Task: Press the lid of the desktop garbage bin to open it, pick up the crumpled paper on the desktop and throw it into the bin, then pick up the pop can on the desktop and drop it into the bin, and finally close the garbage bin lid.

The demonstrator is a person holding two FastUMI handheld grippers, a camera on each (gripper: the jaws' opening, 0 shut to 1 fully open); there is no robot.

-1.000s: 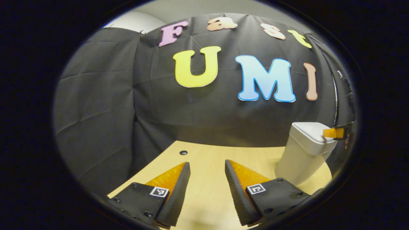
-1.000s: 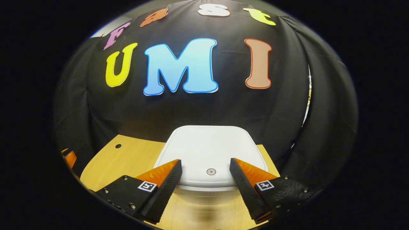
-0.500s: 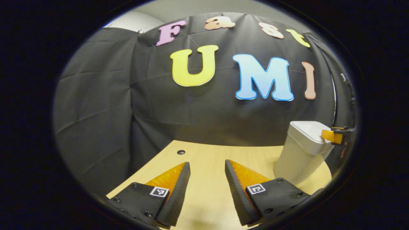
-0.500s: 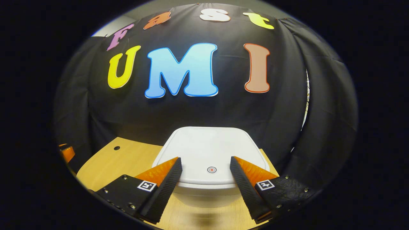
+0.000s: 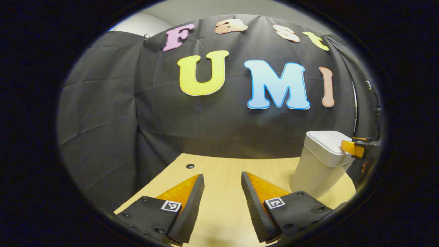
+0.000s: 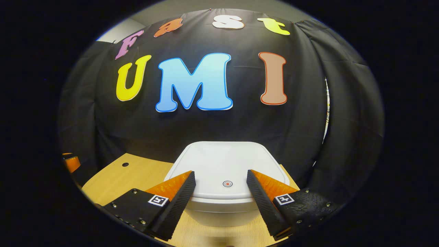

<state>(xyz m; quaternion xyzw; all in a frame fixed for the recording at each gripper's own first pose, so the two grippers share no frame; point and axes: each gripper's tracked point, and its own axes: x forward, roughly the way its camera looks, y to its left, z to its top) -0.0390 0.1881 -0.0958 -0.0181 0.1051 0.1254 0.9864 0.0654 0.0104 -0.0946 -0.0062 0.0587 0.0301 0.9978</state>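
Left tongs (image 5: 223, 180) held open over the tabletop (image 5: 223, 209), nothing between them.
The closed garbage bin (image 5: 317, 164) is seen upright to the right of the tongs; the right tongs (image 5: 353, 148) are seen at its lid's (image 5: 327, 141) far edge.

The pale grey bin (image 6: 223, 212) stands upright on the wooden desk at the lower centre of the right gripper view, its white lid (image 6: 224, 168) shut flat, with a small red ring mark (image 6: 227, 184) near the front edge.
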